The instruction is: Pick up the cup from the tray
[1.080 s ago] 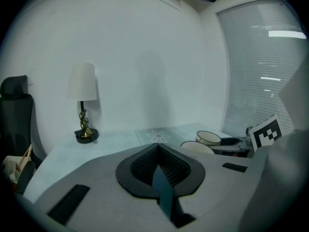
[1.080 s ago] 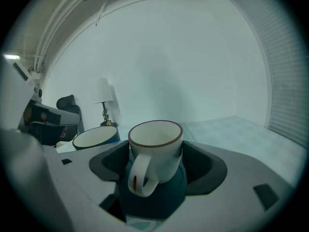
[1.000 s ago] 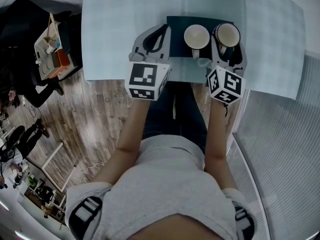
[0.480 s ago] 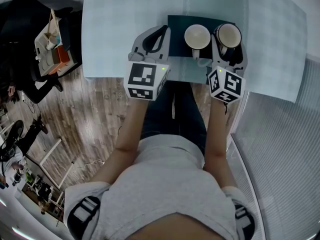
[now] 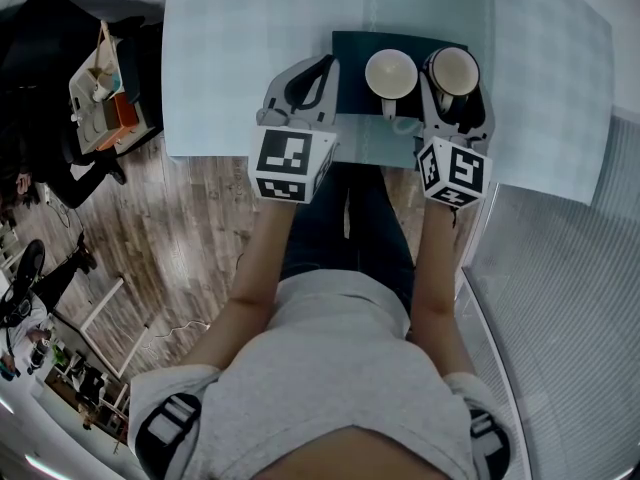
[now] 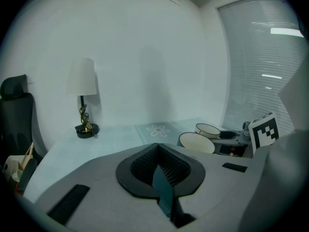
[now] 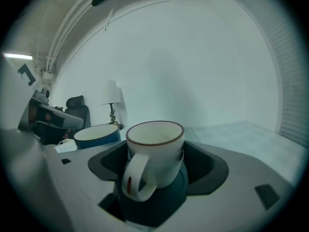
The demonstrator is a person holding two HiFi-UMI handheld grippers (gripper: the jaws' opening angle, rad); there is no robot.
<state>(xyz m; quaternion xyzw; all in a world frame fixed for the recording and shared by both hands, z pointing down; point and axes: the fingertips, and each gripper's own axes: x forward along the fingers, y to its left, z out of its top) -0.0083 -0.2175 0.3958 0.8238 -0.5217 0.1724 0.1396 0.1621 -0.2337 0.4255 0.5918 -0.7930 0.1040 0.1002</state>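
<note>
Pale blue table (image 5: 220,68), dark teal tray (image 5: 352,60) at 12 o'clock. Right gripper (image 7: 154,170) has its jaws clamped on the white, brown-rimmed cup (image 5: 455,68) over the tray's 3 o'clock end. Its handle faces the camera, with a small red mark inside. Second cup (image 5: 391,71) sits just beside it, at its 9 o'clock. Left gripper (image 6: 163,180) is fully closed on nothing, at the tray's 9 o'clock edge. Only print showing: black-and-white square markers on the cubes (image 5: 292,161).

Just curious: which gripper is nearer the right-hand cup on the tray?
Right. The right gripper grips that cup; the left gripper sits shut at the tray's left edge.
</note>
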